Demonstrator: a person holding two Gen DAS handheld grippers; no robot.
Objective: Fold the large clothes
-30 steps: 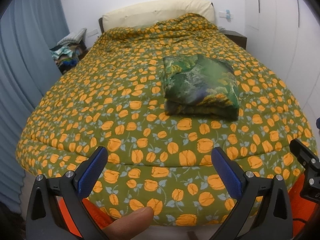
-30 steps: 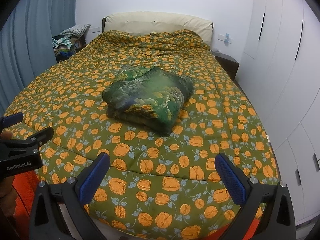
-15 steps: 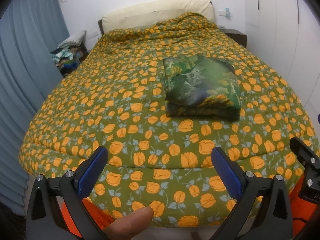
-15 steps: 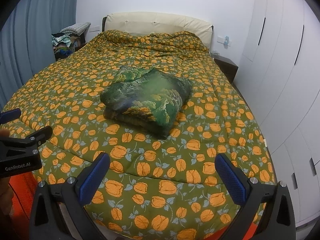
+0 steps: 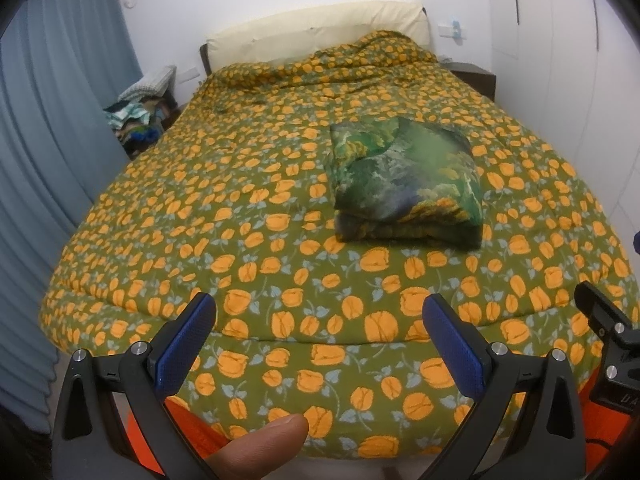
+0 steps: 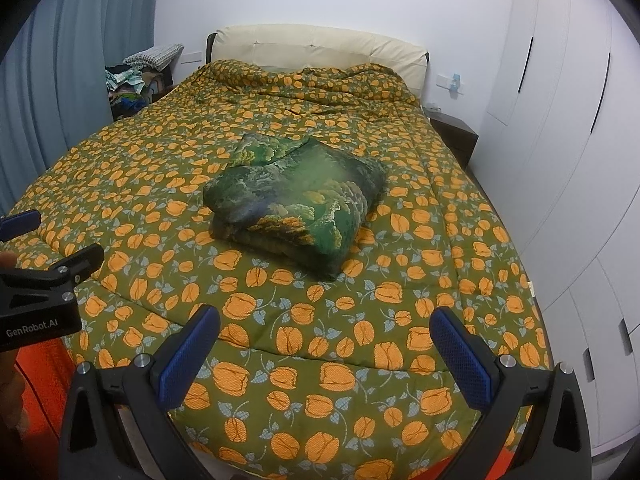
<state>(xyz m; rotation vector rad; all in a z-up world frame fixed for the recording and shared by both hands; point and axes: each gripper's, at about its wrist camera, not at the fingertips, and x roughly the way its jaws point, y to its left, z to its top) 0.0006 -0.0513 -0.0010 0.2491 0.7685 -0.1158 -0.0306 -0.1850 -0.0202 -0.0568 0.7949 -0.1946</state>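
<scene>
A folded green cloth (image 5: 404, 184) is lying on the bed (image 5: 248, 216), a little past the middle of the bed toward its foot, in several thick layers with the fold edges facing the foot. Nothing is touching it, and nothing is lying between it and the foot of the bed — only the flat cover with orange flowers.

The left gripper (image 5: 320, 344) is hanging over the foot edge of the bed with its blue fingers (image 5: 184, 348) spread wide and nothing between them. A thumb (image 5: 260, 448) is showing under it. The right gripper (image 6: 324, 348) is also hanging over the foot edge, wide apart and holding nothing. Both are well apart from the cloth.

At the head of the bed a cream headboard (image 6: 320, 48) is standing against the white wall. Beside the head of the bed, on one side, a pile of clothes (image 6: 132, 84) is sitting near the blue curtain (image 5: 52, 140); on the other side a dark nightstand (image 6: 456, 136) is standing. White wardrobe doors (image 6: 568, 160) are running along that same side of the bed. Something orange (image 5: 188, 420) is showing under the cover at the foot of the bed — I cannot tell what it is.
</scene>
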